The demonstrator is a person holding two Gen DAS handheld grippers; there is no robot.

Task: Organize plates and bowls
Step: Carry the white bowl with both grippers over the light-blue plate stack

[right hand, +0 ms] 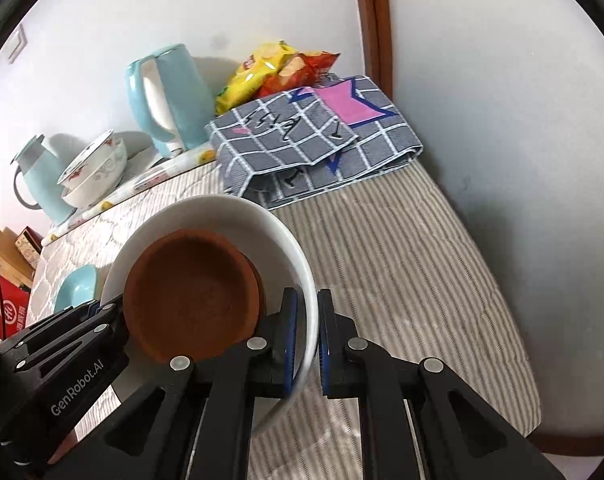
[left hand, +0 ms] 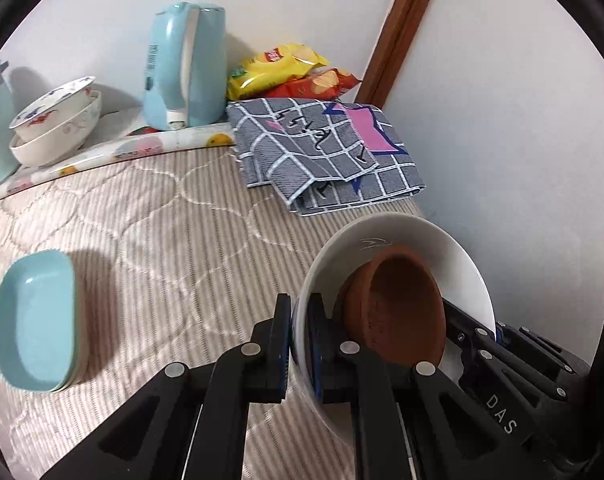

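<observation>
A white bowl [left hand: 453, 256] holds a brown clay dish [left hand: 401, 304] and hangs tilted above the quilted table. My left gripper [left hand: 300, 344] is shut on the bowl's left rim. My right gripper [right hand: 306, 340] is shut on its right rim [right hand: 298, 248]; the brown dish [right hand: 190, 296] lies inside. The right gripper's body also shows in the left wrist view [left hand: 501, 364], the left one in the right wrist view [right hand: 62, 344]. A stack of light-blue rectangular dishes [left hand: 34, 324] lies on the table at left, also in the right wrist view [right hand: 76, 290]. Two stacked patterned bowls [left hand: 58, 124] stand at the back left.
A light-blue kettle [left hand: 186, 68] stands at the back, a light-blue jug [right hand: 42, 176] beside the patterned bowls [right hand: 96, 168]. A folded checked cloth [left hand: 325, 148] and snack bags [left hand: 286, 72] lie at the back right. The white wall [left hand: 501, 120] bounds the table's right side.
</observation>
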